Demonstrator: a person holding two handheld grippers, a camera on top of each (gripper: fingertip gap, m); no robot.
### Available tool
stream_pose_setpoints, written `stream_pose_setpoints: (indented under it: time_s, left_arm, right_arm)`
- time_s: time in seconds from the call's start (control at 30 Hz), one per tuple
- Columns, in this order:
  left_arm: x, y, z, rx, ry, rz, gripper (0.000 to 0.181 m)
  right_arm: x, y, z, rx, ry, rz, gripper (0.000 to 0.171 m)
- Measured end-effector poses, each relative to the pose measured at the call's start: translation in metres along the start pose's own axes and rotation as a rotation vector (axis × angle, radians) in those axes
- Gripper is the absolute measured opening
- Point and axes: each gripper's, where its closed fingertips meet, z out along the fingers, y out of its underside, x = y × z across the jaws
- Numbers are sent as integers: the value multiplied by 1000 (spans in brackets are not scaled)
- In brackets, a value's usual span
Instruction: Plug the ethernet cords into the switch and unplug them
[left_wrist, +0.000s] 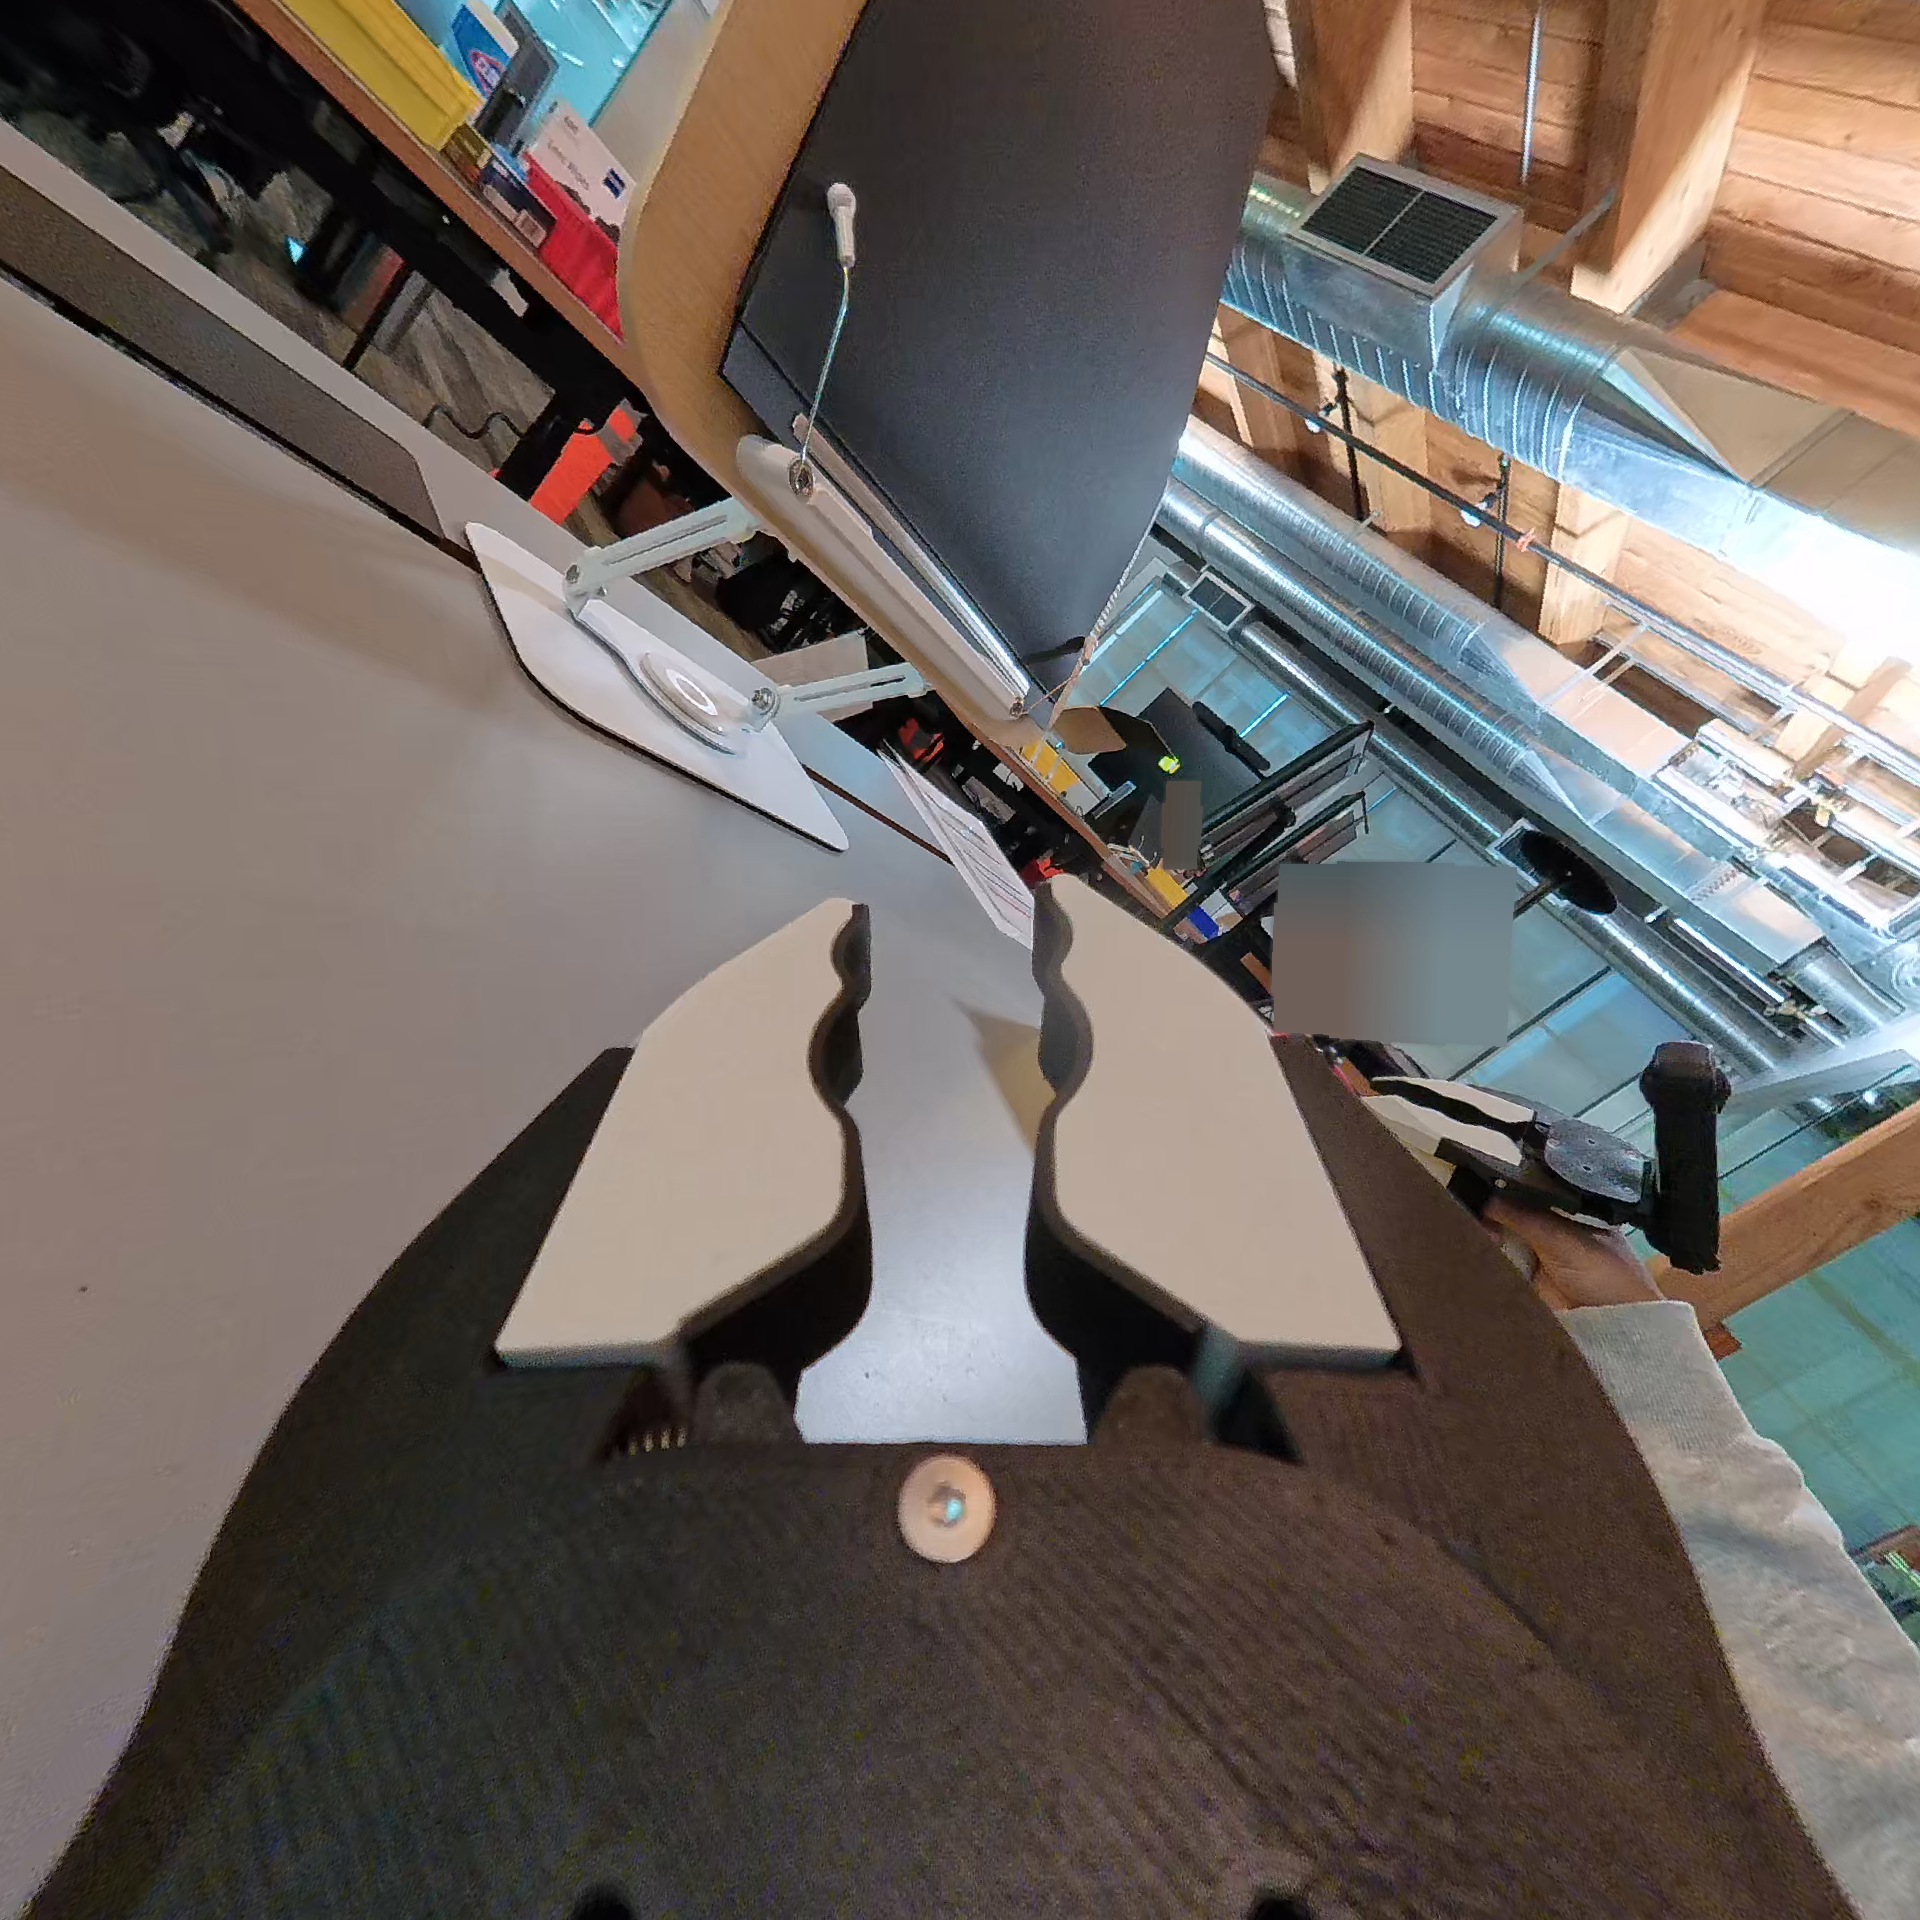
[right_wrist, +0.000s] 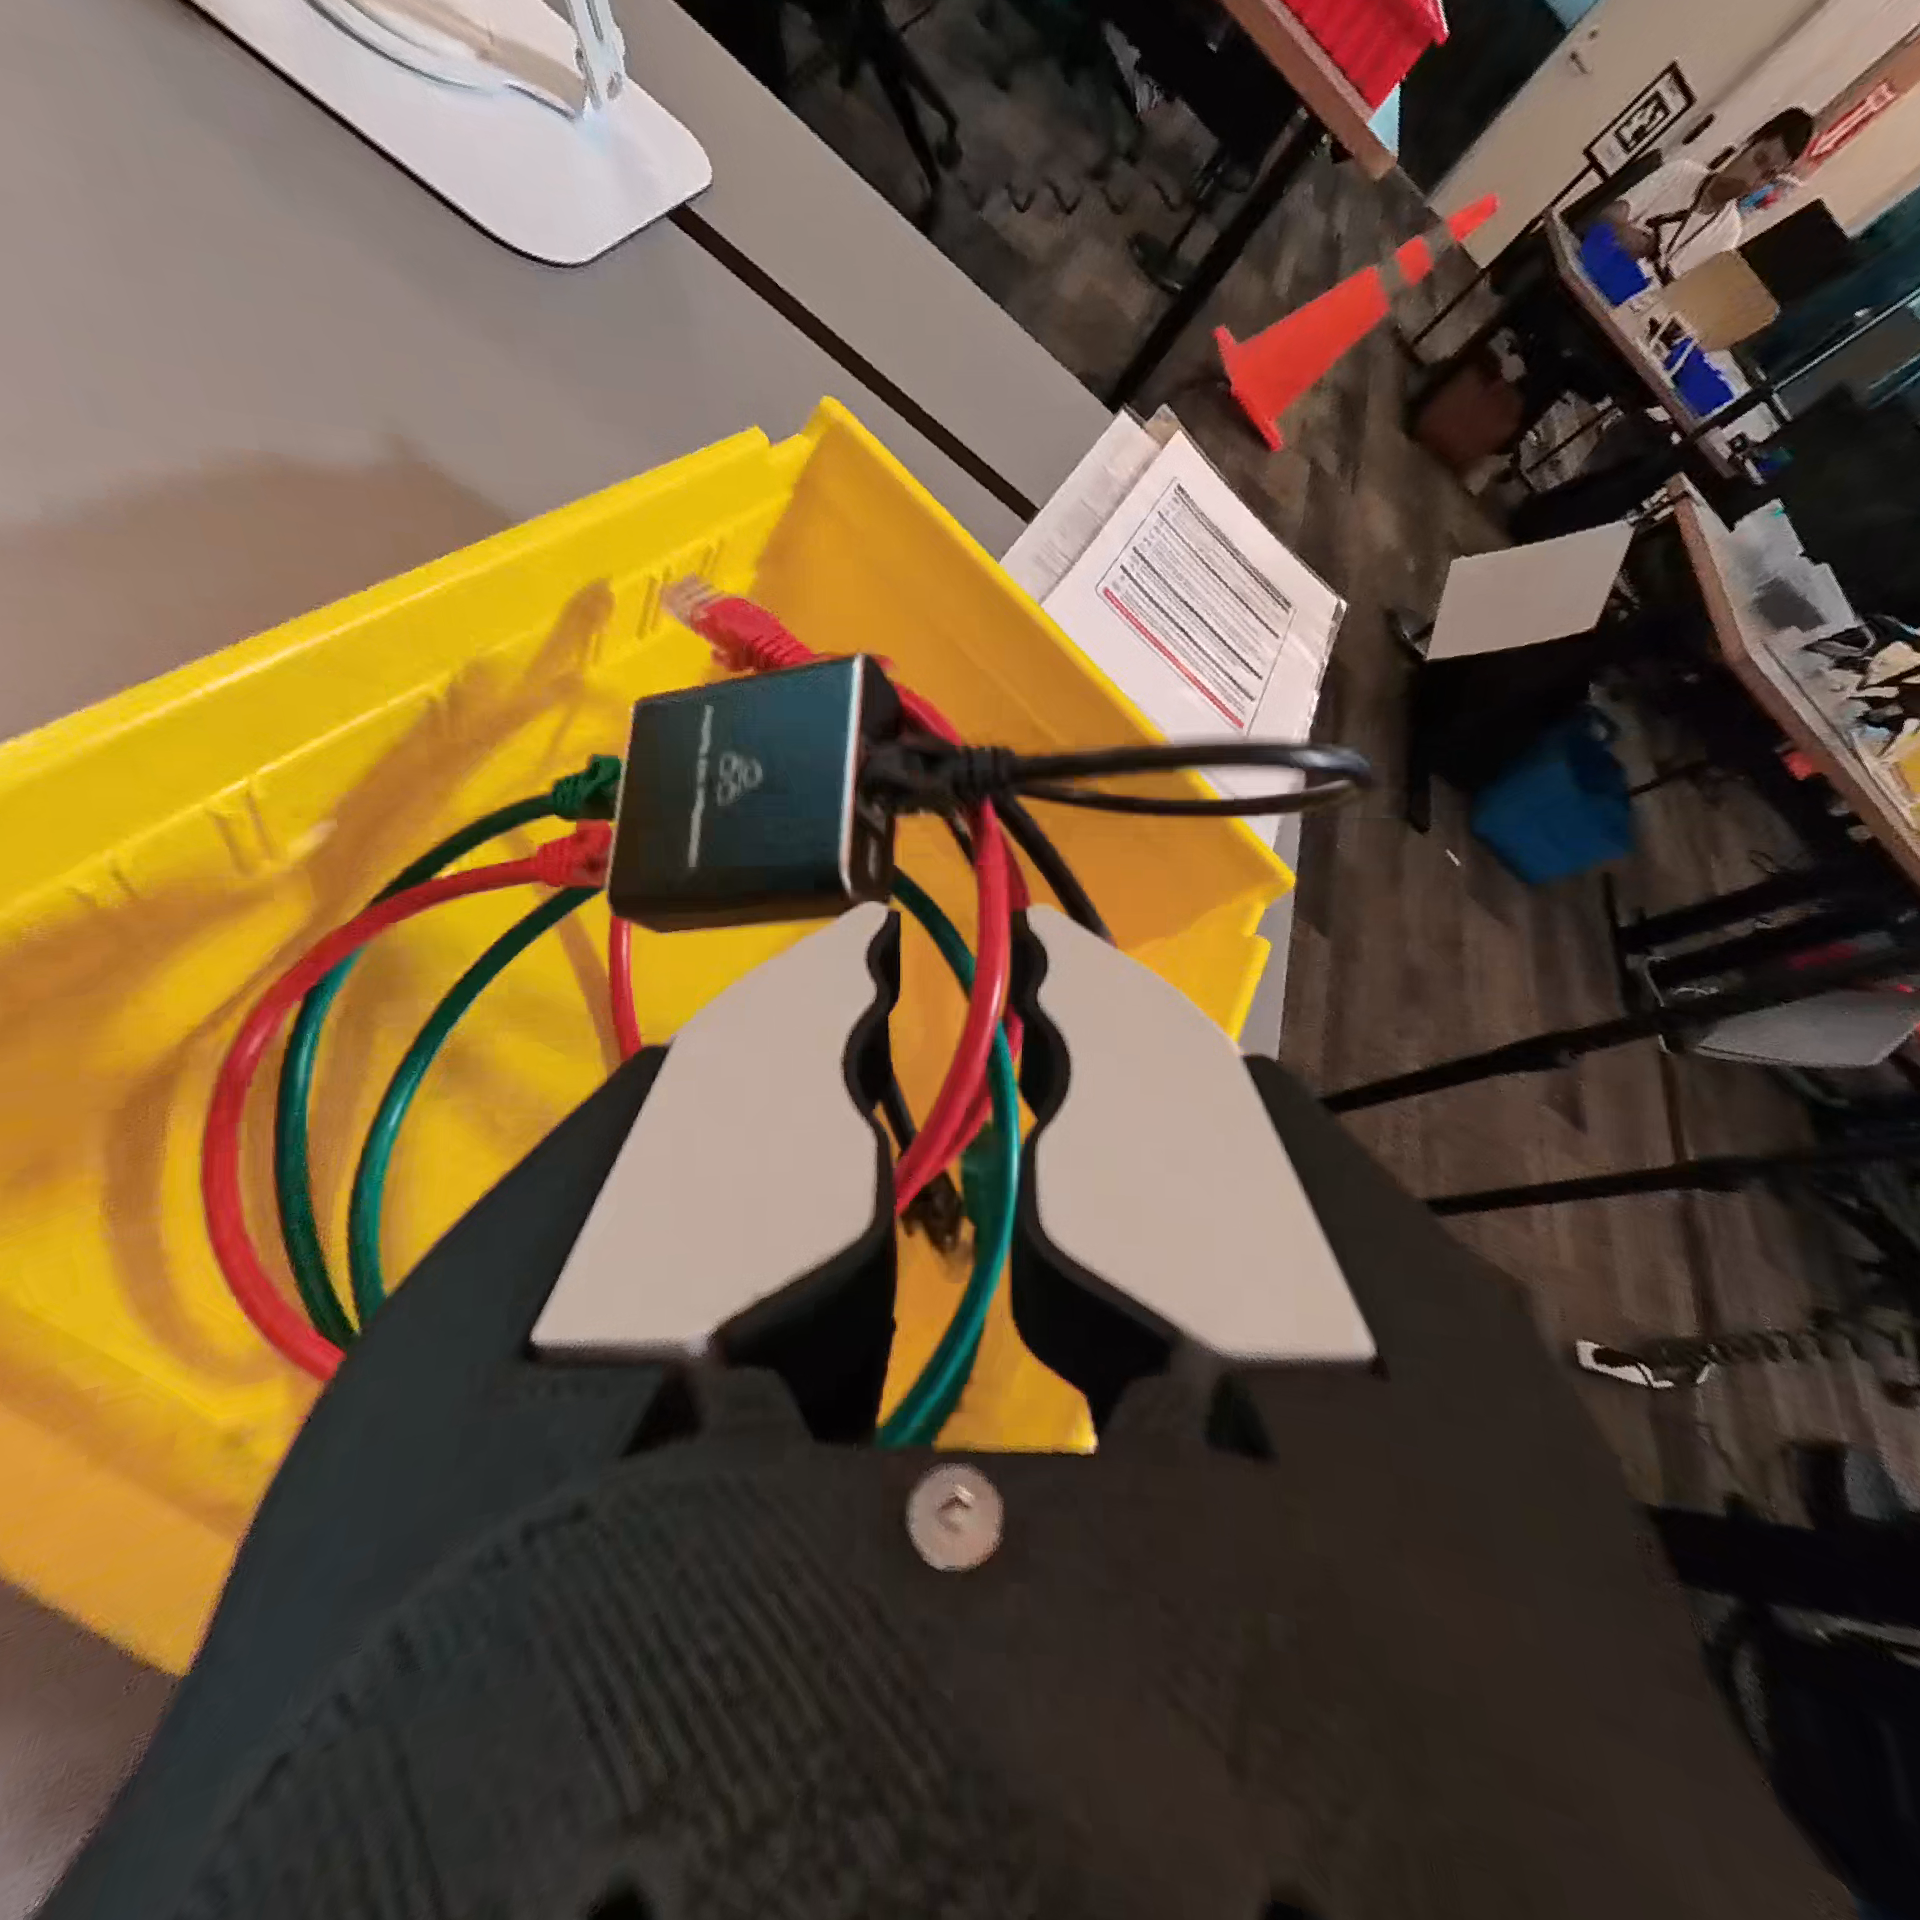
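Two hand-held tools over a grey surface, with the network switch and its cords in a yellow bin.

The right tool (right_wrist: 956, 920) hung with its jaws parted and empty over the yellow bin (right_wrist: 208, 790), which sat near the surface's (right_wrist: 312, 343) far edge. The black switch (right_wrist: 748, 795) was just beyond its fingertips, close to the left one. A green cord (right_wrist: 416, 1049) and a red cord (right_wrist: 249, 1081) met the switch's left side and looped through the bin; strands of both passed beneath the gap between the fingers. A black cable (right_wrist: 1174, 774) stuck out on the switch's right. The left tool (left_wrist: 948, 914) was also parted and empty, over bare surface (left_wrist: 260, 935), well apart from the bin. A white stand base (left_wrist: 644, 675) sat at the far edge.
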Motion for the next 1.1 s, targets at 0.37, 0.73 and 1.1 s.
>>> stream_pose_setpoints:
  time_s: [0.37, 0.73, 1.1]
  left_arm:
    - [-1, 2, 1, -6, 3, -20, 31]
    - [3, 1, -1, -13, -1, 24, 31]
    - [7, 12, 5, -51, 17, 10, 32]
  right_arm:
    - [45, -26, -34, 167, 133, 188, 16]
    - [54, 17, -79, 426, 408, 629, 20]
    - [37, 99, -61, 164, 440, 632, 67]
